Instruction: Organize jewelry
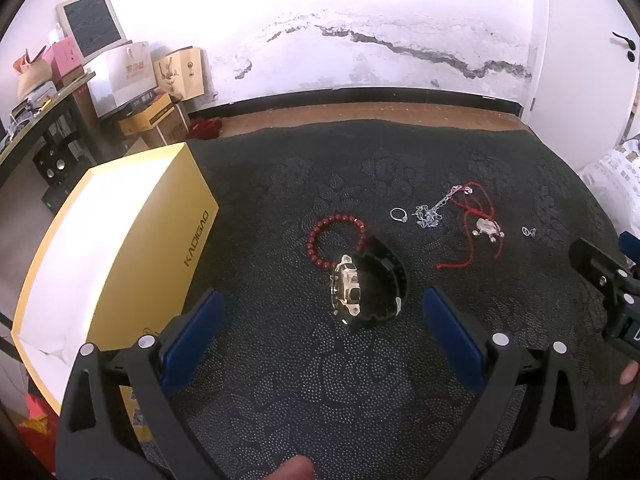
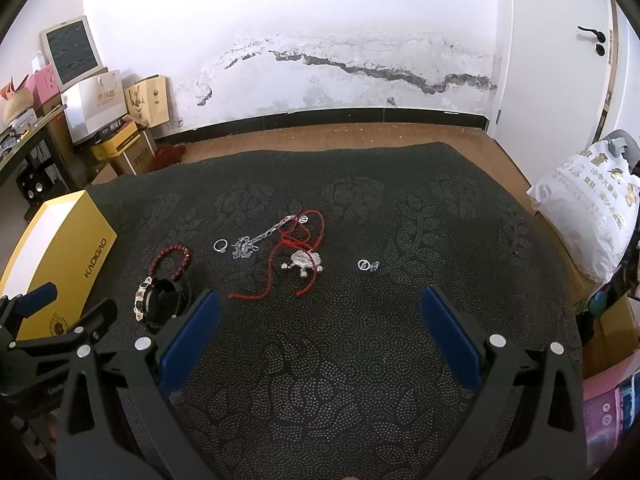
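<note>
Hovering left gripper [image 1: 322,312] and right gripper [image 2: 320,312], fingers spread (both empty), white bag [image 2: 584,224] clear only in right view

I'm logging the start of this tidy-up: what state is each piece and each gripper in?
Yellow box: open.
Watch: on its side, strap looped.
Red bead bracelet: flat, beside the watch.
Silver chain: bunched.
Red cord pendant: tangled.
Left gripper: open, empty.
Right gripper: open, empty.

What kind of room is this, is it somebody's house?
Probably a room in a home, maybe a spare or storage room. A dark patterned cloth holds the jewelry, the white wall is cracked and peeling, and gift bags and boxes are stacked in the corner beside a door.
</note>
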